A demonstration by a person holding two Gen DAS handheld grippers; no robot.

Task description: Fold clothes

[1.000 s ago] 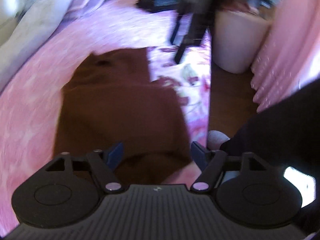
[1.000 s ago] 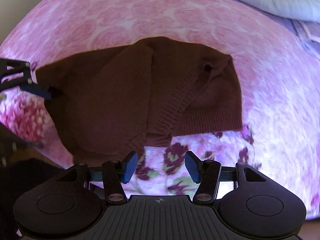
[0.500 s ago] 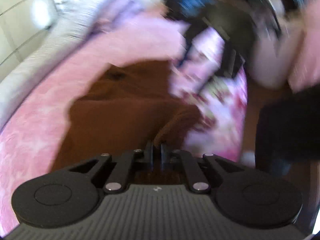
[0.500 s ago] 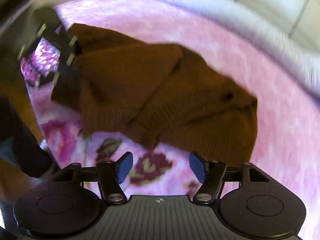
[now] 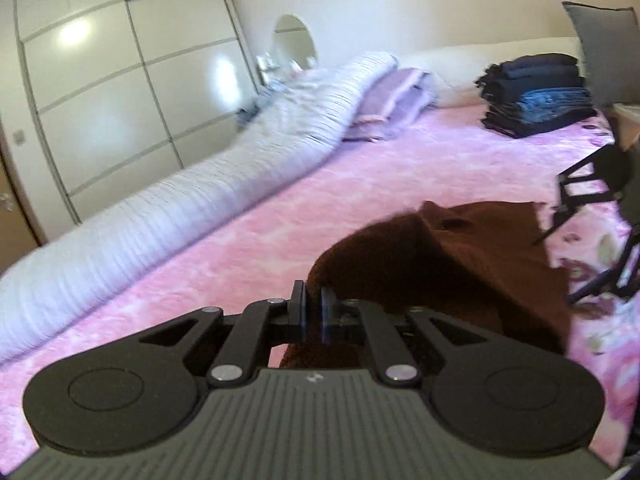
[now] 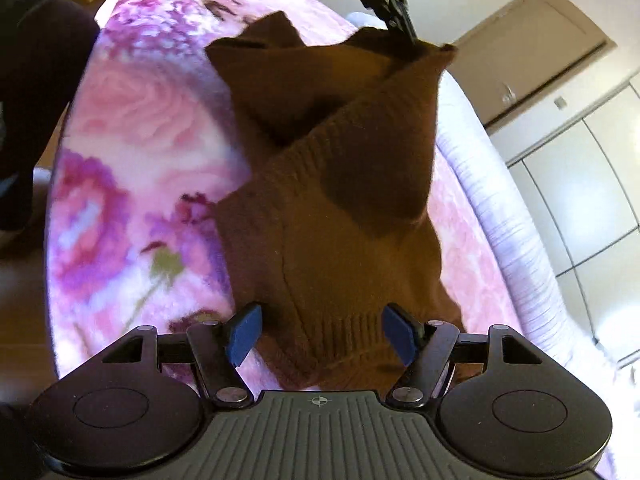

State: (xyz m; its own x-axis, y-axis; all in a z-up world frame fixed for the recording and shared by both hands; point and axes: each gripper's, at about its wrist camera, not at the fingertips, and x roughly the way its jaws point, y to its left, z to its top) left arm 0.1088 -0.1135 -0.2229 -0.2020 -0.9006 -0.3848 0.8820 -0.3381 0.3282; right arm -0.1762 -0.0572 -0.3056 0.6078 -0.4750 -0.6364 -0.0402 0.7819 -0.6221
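A brown knitted sweater [image 6: 344, 184] lies on the pink floral bedspread [image 6: 132, 168]. My left gripper [image 5: 313, 312] is shut on one edge of the sweater [image 5: 460, 256] and lifts it off the bed. In the right wrist view the left gripper [image 6: 400, 24] pinches the far corner, pulled up to a peak. My right gripper [image 6: 322, 334] is open, its blue pads on either side of the sweater's ribbed hem, not closed on it. It shows at the right edge of the left wrist view [image 5: 592, 208].
A rolled lilac duvet [image 5: 192, 204] runs along the far side of the bed. A stack of folded dark clothes [image 5: 536, 96] sits near the head of the bed. White wardrobe doors [image 5: 120, 92] stand beyond. The person's dark leg [image 6: 36, 92] is at the left.
My left gripper closed on the sweater's edge and lifted it up and over the bed. My right gripper stayed open and moved in over the ribbed hem.
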